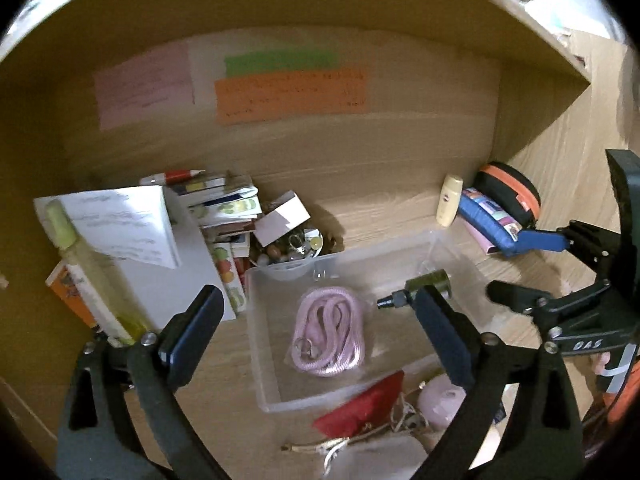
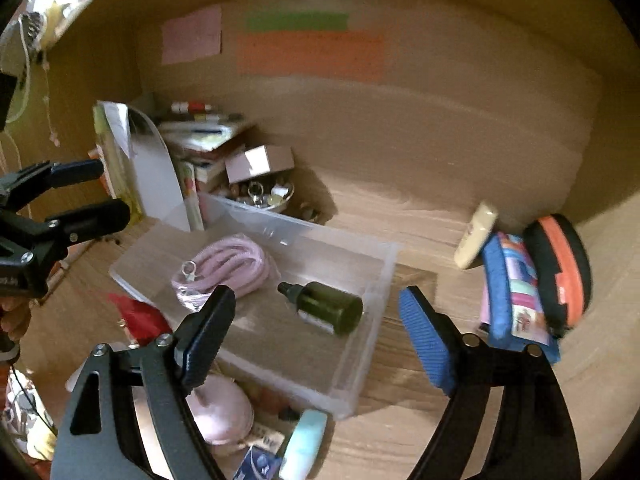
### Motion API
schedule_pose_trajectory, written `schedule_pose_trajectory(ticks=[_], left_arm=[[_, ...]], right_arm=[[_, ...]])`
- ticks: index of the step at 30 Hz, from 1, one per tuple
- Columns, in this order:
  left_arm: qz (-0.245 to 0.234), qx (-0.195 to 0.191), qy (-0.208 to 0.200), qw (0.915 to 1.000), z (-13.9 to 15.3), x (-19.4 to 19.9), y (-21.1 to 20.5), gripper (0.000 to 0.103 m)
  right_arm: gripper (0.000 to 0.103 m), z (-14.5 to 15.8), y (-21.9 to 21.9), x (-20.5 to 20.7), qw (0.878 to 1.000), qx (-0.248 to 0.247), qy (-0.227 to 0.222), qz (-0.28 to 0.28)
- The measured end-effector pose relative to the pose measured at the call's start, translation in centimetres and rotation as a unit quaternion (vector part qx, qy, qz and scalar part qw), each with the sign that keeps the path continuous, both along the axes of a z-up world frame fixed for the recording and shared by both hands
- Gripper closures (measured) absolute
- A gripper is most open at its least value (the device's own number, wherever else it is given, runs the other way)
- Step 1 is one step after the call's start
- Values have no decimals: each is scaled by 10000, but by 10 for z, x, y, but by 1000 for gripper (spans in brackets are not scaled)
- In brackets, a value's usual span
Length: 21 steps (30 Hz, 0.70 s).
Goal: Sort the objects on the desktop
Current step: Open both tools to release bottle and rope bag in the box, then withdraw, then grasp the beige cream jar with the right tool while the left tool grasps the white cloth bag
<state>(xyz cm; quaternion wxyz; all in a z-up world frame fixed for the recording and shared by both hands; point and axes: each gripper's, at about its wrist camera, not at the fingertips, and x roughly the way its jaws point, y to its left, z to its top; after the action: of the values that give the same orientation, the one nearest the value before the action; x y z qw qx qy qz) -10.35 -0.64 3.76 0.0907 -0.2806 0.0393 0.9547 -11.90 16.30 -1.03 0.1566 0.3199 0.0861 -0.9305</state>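
A clear plastic bin [image 2: 362,280] sits on the wooden desk [image 2: 420,216] inside a wood-walled alcove, and two things lie on its floor: a coiled pink cord [image 2: 232,266] with a metal clasp toward the bin's left end, and a dark green bottle [image 2: 326,306] lying on its side with its black nozzle pointing at the cord, the two near each other but apart. The left gripper [image 1: 316,328] hangs above the bin with its jaws spread wide and nothing between the pads; the right gripper [image 2: 316,334] is likewise wide open and empty, its blue ribbed pad [image 2: 426,344] hanging outside the bin's right wall. In the left wrist view the bottle [image 1: 424,286] is partly hidden behind that gripper's right finger. Against the right side of the alcove lean a cream tube [image 2: 476,236], a blue patterned pouch [image 2: 516,296] and a black-and-orange round case [image 2: 564,272], touching one another. At the back left stand books and papers [image 1: 132,224] beside a small dish of trinkets [image 2: 264,194] (too blurred to tell apart). In front of the bin lie a red cloth [image 1: 360,406] and a pale pink round thing [image 1: 440,400]. Pink, green and orange notes [image 1: 292,94] are stuck on the back wall.
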Motion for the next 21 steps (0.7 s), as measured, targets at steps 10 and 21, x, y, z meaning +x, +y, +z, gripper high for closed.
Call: schedule_pose_trajectory(ticks=[10, 21], left_arm=[[81, 98, -105, 9999, -13, 46, -14, 4], [-6, 122, -522, 9986, -56, 89, -19, 4]], right_arm=[[11, 7, 21, 58, 9992, -225, 327, -43], [9, -37, -1, 99, 9987, -88, -142, 481]])
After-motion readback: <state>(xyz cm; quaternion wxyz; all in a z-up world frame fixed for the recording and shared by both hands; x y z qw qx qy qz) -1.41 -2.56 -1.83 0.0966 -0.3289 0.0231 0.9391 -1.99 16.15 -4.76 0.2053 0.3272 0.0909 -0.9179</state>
